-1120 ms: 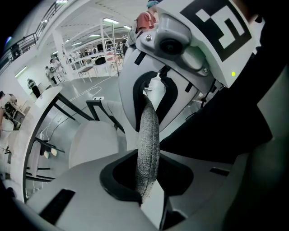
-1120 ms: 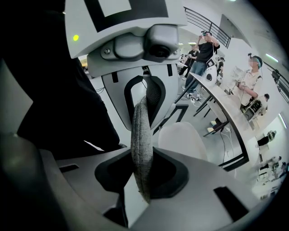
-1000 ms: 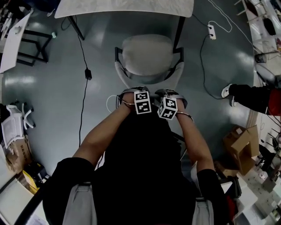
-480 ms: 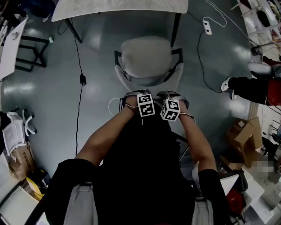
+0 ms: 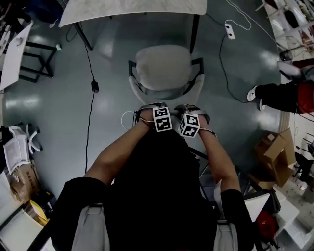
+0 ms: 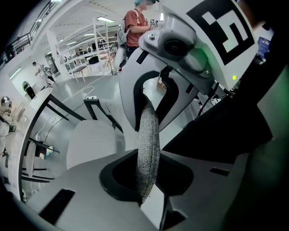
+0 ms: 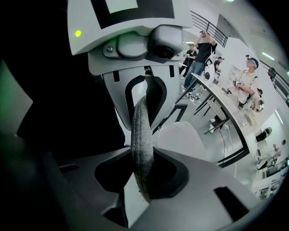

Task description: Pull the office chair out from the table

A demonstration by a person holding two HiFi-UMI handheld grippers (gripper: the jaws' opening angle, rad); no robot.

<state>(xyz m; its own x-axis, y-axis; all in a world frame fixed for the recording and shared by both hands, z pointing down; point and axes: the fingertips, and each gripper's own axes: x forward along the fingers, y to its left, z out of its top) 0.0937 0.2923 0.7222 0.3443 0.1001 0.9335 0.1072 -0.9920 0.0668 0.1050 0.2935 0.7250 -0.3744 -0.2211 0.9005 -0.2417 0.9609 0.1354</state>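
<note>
The office chair [image 5: 163,67], with a light grey seat and black armrests, stands on the floor just below the white table [image 5: 132,7]. Both grippers hold the top edge of its backrest, side by side. My left gripper [image 5: 149,106] is shut on the grey fabric backrest edge [image 6: 148,144], which runs up between its jaws. My right gripper [image 5: 192,107] is shut on the same backrest edge [image 7: 142,144] a little to the right. The person's forearms and dark torso hide the lower backrest in the head view.
A black cable with an adapter [image 5: 95,86] trails over the floor left of the chair. A white power strip [image 5: 229,29] lies at upper right. Another person's leg and shoe [image 5: 272,95] are at the right, cardboard boxes [image 5: 274,152] below. A black-framed desk [image 5: 14,49] stands left.
The chair has come a little further away from the table, toward the person, with both grippers still clamped on the backrest edge.
</note>
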